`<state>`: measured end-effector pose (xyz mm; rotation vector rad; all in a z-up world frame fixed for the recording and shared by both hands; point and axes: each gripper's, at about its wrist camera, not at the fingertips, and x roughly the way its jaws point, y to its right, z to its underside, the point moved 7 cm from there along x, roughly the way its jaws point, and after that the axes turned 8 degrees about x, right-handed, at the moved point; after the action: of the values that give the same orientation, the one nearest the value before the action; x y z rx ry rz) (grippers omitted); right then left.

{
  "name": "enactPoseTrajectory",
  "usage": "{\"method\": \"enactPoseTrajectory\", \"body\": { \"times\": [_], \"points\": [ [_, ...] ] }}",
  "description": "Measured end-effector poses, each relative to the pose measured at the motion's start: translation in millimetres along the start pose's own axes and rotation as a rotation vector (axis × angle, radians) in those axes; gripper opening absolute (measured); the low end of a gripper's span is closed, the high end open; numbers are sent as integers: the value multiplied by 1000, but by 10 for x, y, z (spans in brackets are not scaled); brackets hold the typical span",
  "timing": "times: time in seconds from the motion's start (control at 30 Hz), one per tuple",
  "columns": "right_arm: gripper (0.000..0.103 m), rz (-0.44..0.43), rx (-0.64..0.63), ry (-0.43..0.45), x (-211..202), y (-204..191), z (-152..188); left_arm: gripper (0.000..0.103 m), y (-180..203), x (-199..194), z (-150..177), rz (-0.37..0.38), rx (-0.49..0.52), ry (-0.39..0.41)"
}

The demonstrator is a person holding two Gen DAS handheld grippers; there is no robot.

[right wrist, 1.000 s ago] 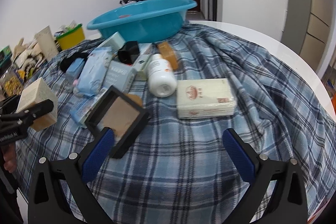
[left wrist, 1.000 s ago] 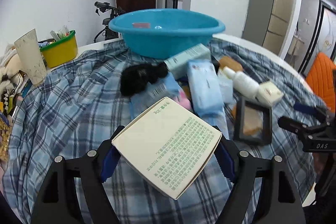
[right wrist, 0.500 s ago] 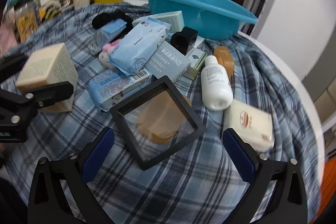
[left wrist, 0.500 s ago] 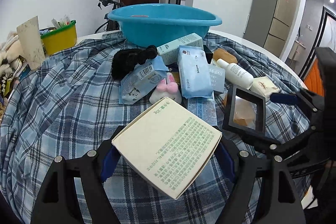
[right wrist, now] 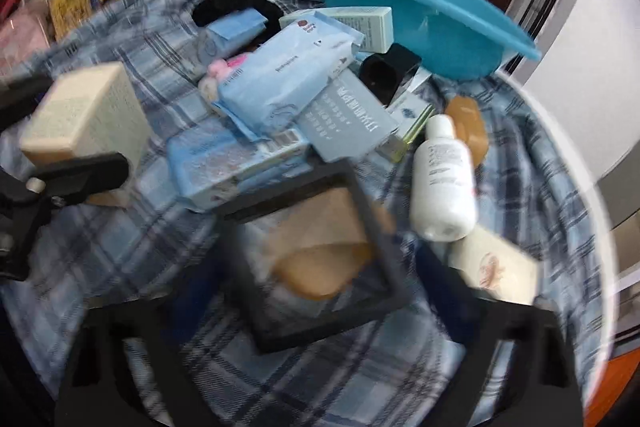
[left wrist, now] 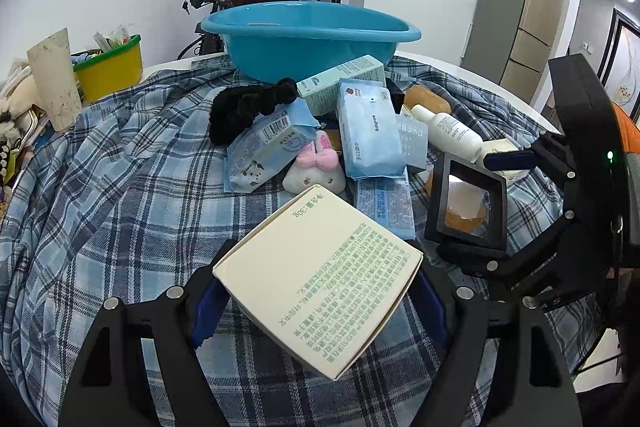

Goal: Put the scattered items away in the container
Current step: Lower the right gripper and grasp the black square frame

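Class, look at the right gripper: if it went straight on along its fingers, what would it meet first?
Most likely the black frame, which already lies between the right gripper's fingers. Beyond it sits the pile of packets, though blur makes depth uncertain.

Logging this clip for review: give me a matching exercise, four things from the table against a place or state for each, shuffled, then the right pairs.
Things:
1. cream box
2. black display frame
3. white bottle
4. blue basin

Places or states:
A. at the far end of the plaid cloth, behind the pile
B. lying on its side
C. held in the jaws of the left gripper
D. between the open jaws of the right gripper

Pairs: 1-C, 2-D, 3-B, 4-A
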<state>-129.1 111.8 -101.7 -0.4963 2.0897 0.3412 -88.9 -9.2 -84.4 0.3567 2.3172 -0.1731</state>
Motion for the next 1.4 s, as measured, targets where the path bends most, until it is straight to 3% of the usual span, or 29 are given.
{"method": "enactPoseTrajectory", "body": {
  "times": [0.23, 0.6, 0.77, 0.93, 1.2, 1.4],
  "points": [
    [74, 39, 95, 43, -109, 72, 79, 81, -11, -13, 2, -13, -8, 2],
    [71, 89, 326, 210, -484, 207, 186, 81, 51, -91, -45, -45, -22, 31],
    [70, 98, 416, 287, -609, 283, 261, 81, 82, -200, -95, -104, -42, 89],
    [70, 79, 429, 296, -613, 231, 301, 81, 147, -262, -120, -123, -60, 125],
    [70, 37, 449, 277, -595, 199, 366, 81, 293, -236, -80, -110, -42, 110],
    [70, 64, 406, 271, -586, 162, 386, 81, 315, -217, -31, -111, -37, 95]
  ]
}}
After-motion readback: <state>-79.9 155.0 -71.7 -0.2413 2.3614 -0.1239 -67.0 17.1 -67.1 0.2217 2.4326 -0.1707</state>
